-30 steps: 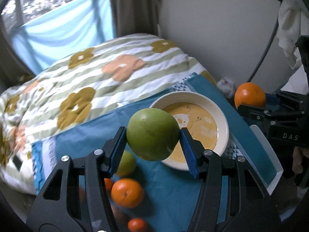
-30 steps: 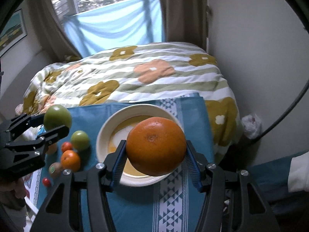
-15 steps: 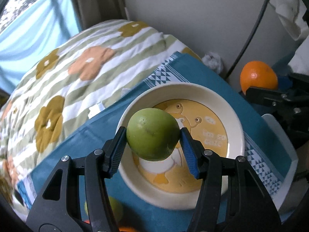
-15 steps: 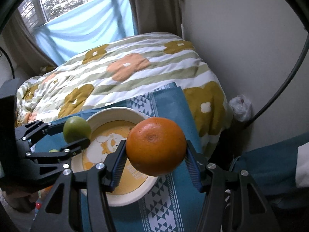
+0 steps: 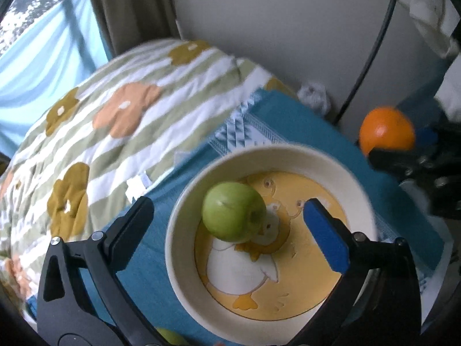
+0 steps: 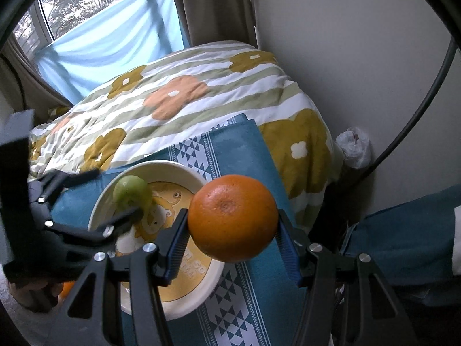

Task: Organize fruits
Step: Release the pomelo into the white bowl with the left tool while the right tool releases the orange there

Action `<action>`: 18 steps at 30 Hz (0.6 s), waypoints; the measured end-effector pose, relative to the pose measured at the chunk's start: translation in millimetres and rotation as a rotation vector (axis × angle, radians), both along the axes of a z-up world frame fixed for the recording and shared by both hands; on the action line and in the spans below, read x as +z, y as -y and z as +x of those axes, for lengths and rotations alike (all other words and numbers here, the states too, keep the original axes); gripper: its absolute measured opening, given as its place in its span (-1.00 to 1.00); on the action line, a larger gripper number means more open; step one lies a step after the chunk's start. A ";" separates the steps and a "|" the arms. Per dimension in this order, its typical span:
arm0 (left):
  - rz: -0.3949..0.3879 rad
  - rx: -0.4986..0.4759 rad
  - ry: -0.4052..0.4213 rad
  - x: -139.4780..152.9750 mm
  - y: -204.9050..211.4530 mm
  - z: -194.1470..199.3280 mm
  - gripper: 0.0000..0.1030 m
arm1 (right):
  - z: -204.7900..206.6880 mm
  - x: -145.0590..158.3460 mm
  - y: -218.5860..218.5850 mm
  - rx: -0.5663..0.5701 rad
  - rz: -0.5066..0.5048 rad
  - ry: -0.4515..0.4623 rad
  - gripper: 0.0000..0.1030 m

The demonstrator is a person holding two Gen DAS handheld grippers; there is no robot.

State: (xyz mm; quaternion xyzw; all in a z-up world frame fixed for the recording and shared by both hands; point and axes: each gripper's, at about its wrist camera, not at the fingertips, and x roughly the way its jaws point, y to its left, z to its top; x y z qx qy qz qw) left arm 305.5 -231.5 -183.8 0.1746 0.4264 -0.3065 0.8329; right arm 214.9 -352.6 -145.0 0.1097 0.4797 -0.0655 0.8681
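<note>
L gripper [image 5: 230, 225] over bowl [image 5: 357, 184], jaws just sprung wide apart, green apple [image 5: 234, 212] loose btwn them inside bowl, clear of both pads, R gripper [image 6: 232, 230] clamped on orange [image 6: 232, 217], above bowl's edge & blue cloth [image 6: 245, 150]

Soft daylight enters from the window [image 6: 86, 5] at upper left behind the pale blue curtain [image 6: 109, 43]; the panes are blown out to near white. The room reads dim and cool, with weak, diffuse shadows. Fisheye distortion bends the grey wall [image 6: 345, 57] and leaves dark vignetted corners in both views. In the left wrist view the striped floral quilt [image 5: 129, 109] and the round orange fruit [image 5: 386, 131] are smeared by motion blur. A faint sheen lies on the cream round bowl [image 5: 184, 230].
</note>
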 end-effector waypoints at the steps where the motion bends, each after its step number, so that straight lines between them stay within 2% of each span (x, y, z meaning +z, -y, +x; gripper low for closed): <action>1: -0.007 0.002 -0.005 2.7 -1.8 0.0 1.00 | 0.3 0.0 -0.1 0.001 0.000 -0.001 0.04; 11: -0.019 0.092 -0.021 19.4 -34.8 -6.8 1.00 | 7.0 3.5 -12.1 0.066 0.004 0.016 0.04; 18: -0.028 0.162 -0.025 28.8 -65.7 -20.5 1.00 | 16.6 -1.8 -33.7 0.264 -0.029 0.036 0.04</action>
